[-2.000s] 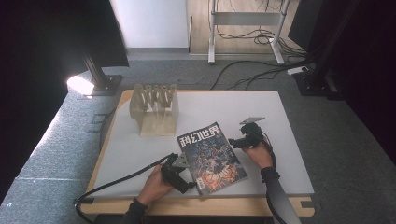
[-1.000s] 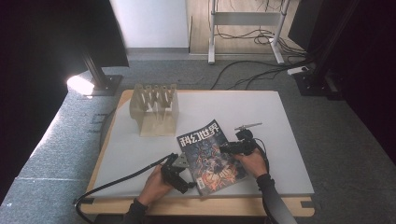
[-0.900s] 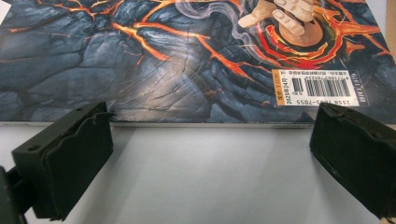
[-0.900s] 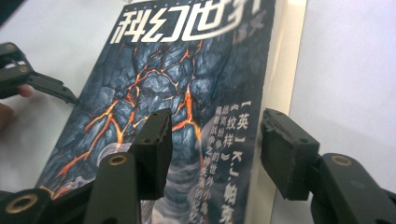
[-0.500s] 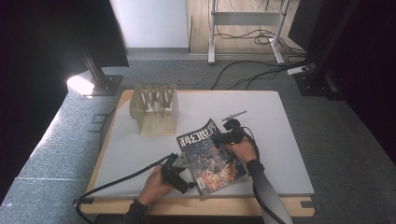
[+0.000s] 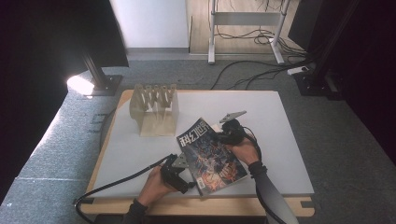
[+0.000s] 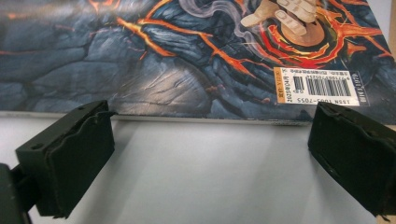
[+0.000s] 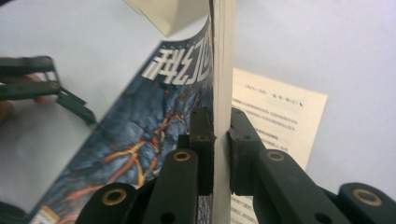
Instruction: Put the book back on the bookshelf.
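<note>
A magazine with a dark blue and orange cover lies at an angle on the white table top. My right gripper is at its right edge. In the right gripper view the jaws have just been closing and now pinch the thick block of pages edge-on, the cover tilting up to the left. A printed page lies flat underneath. My left gripper sits by the magazine's near left edge. In the left gripper view its jaws stand wide apart on the table, the magazine's edge just beyond them.
A pale wooden slotted rack stands on the table behind the magazine, to the left. Cables trail from both grippers, the left one off the table's front left edge. Bare table lies to the right and far right.
My right gripper has moved left onto the magazine's right edge, closed on it and raised that side. The left gripper has stayed where it was.
</note>
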Demonstrator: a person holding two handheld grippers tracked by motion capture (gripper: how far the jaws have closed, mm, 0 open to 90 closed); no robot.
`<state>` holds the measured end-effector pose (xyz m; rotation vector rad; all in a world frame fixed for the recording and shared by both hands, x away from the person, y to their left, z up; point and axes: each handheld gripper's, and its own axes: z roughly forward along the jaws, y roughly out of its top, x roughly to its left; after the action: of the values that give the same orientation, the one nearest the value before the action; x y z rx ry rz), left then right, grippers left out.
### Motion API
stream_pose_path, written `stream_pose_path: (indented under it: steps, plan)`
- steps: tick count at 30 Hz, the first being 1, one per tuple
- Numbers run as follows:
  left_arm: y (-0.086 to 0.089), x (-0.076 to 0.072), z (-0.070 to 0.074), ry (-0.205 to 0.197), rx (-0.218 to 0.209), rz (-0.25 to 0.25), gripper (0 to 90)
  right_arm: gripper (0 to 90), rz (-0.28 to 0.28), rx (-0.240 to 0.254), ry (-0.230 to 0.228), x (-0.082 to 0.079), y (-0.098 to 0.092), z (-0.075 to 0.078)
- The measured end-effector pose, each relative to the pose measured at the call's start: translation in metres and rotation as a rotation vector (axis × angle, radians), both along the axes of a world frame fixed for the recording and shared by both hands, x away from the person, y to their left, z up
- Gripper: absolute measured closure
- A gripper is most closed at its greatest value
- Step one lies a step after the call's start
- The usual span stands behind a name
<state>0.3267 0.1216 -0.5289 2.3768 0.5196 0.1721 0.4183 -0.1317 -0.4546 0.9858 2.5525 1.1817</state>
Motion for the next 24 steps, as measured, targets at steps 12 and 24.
stream_pose_path:
  steps: [12, 24]
  plan:
    - [0.018, 0.009, 0.01, 0.038, -0.03, 0.087, 0.0, 81.2, 0.036, 0.014, -0.057, -0.018, 0.007, 0.031]
    - [0.024, 0.037, 0.02, 0.076, -0.125, 0.133, 0.3, 81.2, 0.066, 0.029, -0.1, -0.032, 0.011, 0.053]
